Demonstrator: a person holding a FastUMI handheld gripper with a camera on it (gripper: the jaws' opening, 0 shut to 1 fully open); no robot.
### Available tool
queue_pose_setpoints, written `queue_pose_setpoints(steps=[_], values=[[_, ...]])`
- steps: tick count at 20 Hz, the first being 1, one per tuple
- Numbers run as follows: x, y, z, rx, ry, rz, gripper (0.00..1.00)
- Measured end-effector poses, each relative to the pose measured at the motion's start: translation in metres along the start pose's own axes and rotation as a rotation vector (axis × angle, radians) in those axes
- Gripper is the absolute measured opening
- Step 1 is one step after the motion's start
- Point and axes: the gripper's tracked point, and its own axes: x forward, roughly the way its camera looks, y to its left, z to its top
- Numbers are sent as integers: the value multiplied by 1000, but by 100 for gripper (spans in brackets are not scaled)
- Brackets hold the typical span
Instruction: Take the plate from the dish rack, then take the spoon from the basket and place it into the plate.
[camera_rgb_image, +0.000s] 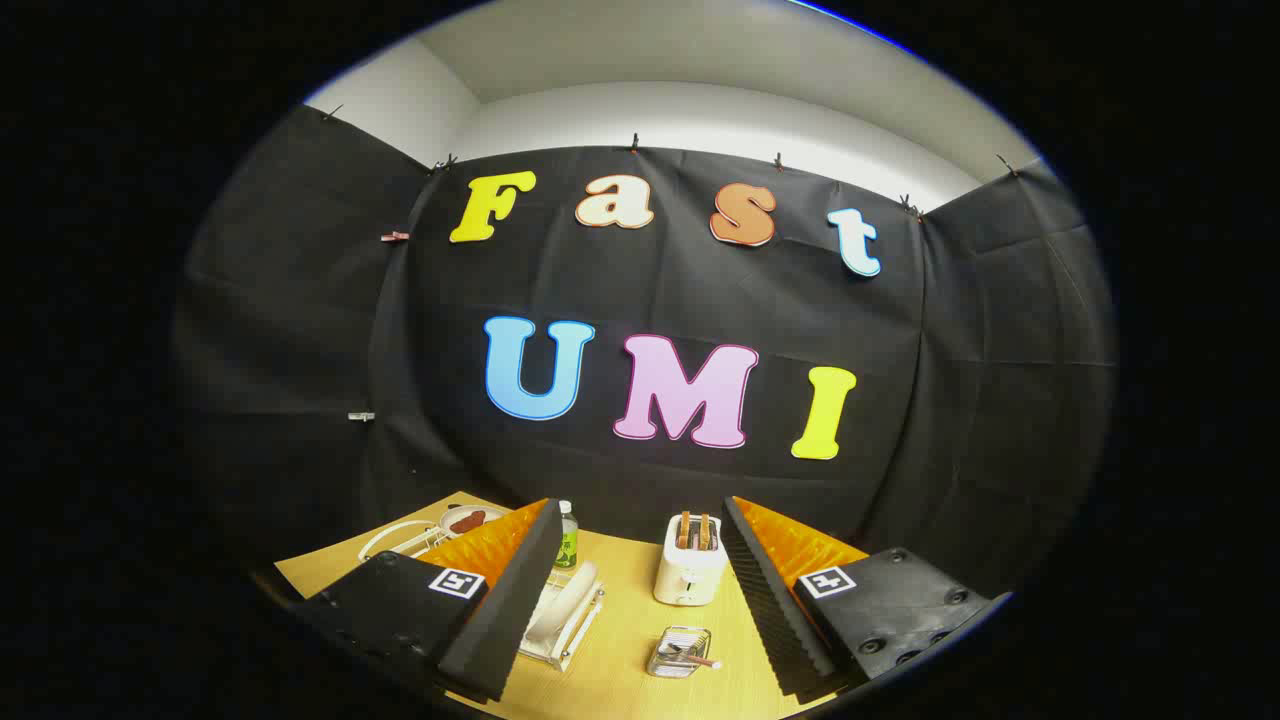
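Observation:
My gripper (640, 510) is open and held high above the wooden table (625, 645), with nothing between its two fingers. A white plate (560, 603) stands on edge in a white wire dish rack (565, 628), just right of the left finger (500, 590) and below it. A small wire basket (680, 652) sits on the table between the fingers, with a spoon (690, 657) lying in it. Both are well beyond and below the fingertips.
A white toaster (690, 570) with two slices of toast stands behind the basket. A green bottle (567, 535) is behind the rack. Left of the left finger are a white plate with red food (470, 520) and a white wire frame (395, 540).

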Motion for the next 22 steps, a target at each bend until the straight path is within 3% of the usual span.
queue_pose_setpoints(steps=[16, 22], values=[[8, 26, -1, -17, 21, 27, 98], [33, 51, -32, -26, 153, 76, 98]])
